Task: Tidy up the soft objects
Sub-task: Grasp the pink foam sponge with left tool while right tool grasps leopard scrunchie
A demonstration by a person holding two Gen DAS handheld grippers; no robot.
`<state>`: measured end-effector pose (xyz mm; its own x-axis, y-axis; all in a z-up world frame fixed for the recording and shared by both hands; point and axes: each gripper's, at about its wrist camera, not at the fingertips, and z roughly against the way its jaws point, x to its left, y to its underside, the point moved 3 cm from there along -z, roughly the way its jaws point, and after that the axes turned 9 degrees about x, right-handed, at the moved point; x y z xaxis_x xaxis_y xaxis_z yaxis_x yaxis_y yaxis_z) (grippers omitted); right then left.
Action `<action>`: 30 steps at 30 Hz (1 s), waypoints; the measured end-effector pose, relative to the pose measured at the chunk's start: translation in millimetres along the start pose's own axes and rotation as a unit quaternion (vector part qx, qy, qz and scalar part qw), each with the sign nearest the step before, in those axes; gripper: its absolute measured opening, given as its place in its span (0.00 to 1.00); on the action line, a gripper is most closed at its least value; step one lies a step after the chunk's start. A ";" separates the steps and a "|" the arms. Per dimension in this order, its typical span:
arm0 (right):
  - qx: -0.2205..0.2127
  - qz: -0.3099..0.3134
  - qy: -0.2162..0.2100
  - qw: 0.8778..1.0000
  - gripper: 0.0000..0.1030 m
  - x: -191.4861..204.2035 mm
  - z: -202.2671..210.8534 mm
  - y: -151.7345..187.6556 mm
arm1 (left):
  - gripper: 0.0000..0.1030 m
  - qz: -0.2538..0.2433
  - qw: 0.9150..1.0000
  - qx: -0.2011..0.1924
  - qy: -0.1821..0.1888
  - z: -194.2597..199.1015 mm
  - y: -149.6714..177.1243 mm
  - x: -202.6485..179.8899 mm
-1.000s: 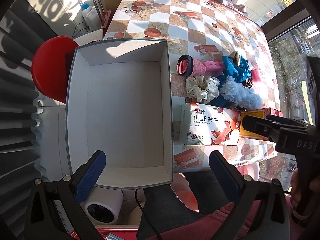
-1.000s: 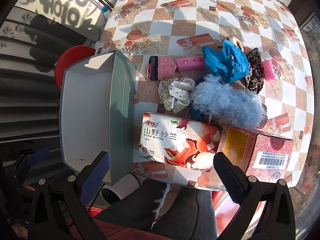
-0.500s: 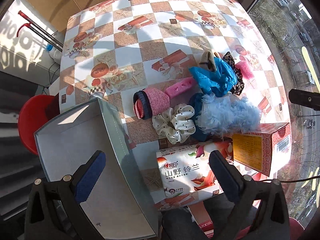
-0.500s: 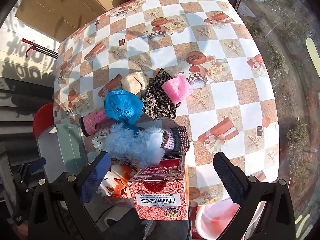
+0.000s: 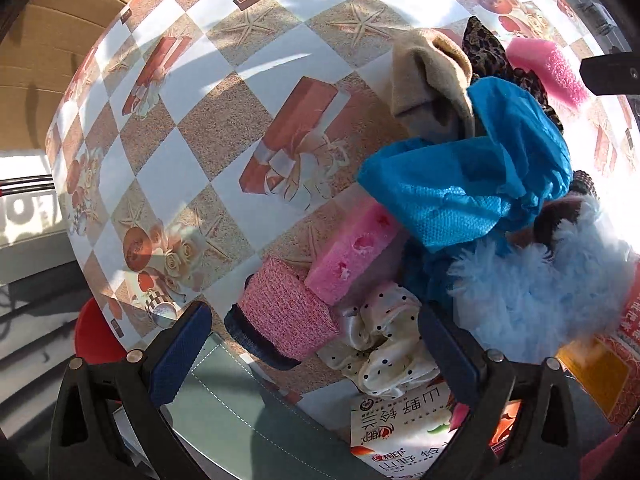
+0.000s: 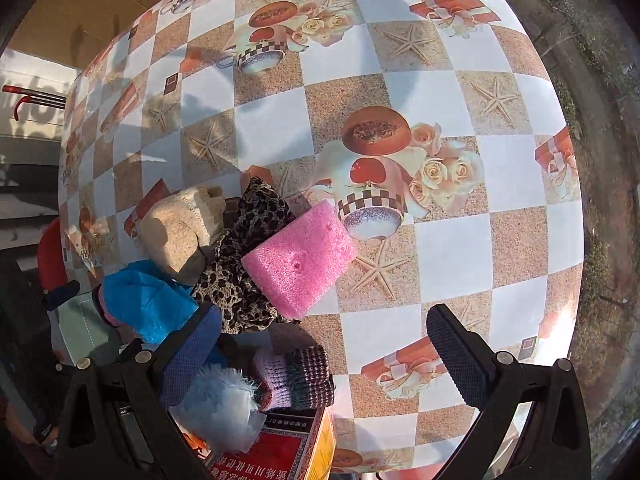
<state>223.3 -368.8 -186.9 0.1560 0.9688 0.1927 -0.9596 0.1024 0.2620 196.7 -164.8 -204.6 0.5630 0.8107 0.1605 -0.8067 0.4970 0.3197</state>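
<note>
Both my grippers are dropping in way closer to the soft pile now vs a sec ago, when they were hanging high over the whole table w/ the grey box filling the left view. Now the box [image 5: 240, 412] is just a corner under my left gripper [image 5: 316, 354], so I'm reckoning the picking part is starting, nothing's in the box yet afaict.

Using the blue crinkly bag [image 5: 472, 184] as landmark: left gripper is hovering on the near side of it, jaws spread wide, holding nothing. Sitting between the pads are the pink knit cuff [image 5: 286, 320] and the polka-dot scrunchie [image 5: 380, 344]. Pink foam block [image 5: 352, 252] is lying just beside the bag, touching the cuff. Fluffy blue thing [image 5: 536, 284] is next to the bag on the other side, tan sock [image 5: 432, 80] behind it.

Right gripper [image 6: 324, 356] is also wide open and empty, hanging past the bag [image 6: 148, 300], w/ the 2nd pink foam [image 6: 300, 260] and leopard scrunchie [image 6: 244, 264] just ahead of the pads and the striped knit cuff [image 6: 296, 376] betw them.

Imo the left one's going for the cuff or scrunchie first, both squishy so should be an easy pinch.
</note>
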 end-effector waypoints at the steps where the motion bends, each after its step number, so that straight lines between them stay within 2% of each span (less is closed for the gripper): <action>1: 0.005 0.006 -0.001 1.000 1.00 3.7 -6.1 -6.9 | 1.00 -0.001 1.000 0.001 -0.004 -3.2 -4.7 -0.6; 5: 0.030 0.013 -0.008 0.999 1.00 4.3 -29.2 -23.1 | 1.00 0.018 0.998 -0.017 -0.050 -11.0 -23.4 11.0; 7: 0.032 0.000 0.012 0.999 1.00 -9.0 -34.4 -24.1 | 1.00 0.055 0.995 -0.031 -0.076 -11.5 -31.8 30.9; 9: 0.020 -0.024 0.046 0.998 1.00 -32.2 -31.7 -20.6 | 1.00 0.111 0.990 -0.033 -0.077 -11.6 -36.9 60.3; 12: 0.012 -0.074 0.078 0.994 1.00 -76.7 -25.8 -9.2 | 1.00 0.186 0.982 -0.030 -0.023 -8.3 -35.3 96.8; 15: 0.006 -0.110 0.050 0.993 1.00 -107.0 -19.8 7.8 | 1.00 0.215 0.975 -0.033 0.048 -3.4 -26.4 113.3; 17: -0.003 -0.116 0.033 0.993 1.00 -112.6 -16.1 18.7 | 1.00 0.223 0.971 -0.032 0.081 -3.6 -23.1 115.6; 19: -0.015 -0.107 0.018 0.994 1.00 -108.1 -12.4 28.8 | 1.00 0.220 0.971 -0.027 0.091 -7.5 -23.5 114.4; 21: -0.023 -0.087 -0.002 0.996 1.00 -94.8 -10.6 35.2 | 1.00 0.216 0.973 -0.023 0.081 -12.8 -30.0 111.1; 26: -0.026 0.003 -0.031 0.999 1.00 -40.6 -8.2 33.6 | 1.00 0.206 0.973 -0.022 0.103 -26.8 -52.1 102.1; 30: -0.013 0.069 -0.041 0.997 1.00 -0.8 -16.9 24.0 | 1.00 0.170 0.982 -0.024 0.080 -28.4 -57.5 92.7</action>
<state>196.2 -363.4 -196.7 0.0393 0.9527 0.3014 -0.9787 -0.0241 0.2037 290.2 -109.4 -234.6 0.2280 0.9686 0.0993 -0.9525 0.2007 0.2292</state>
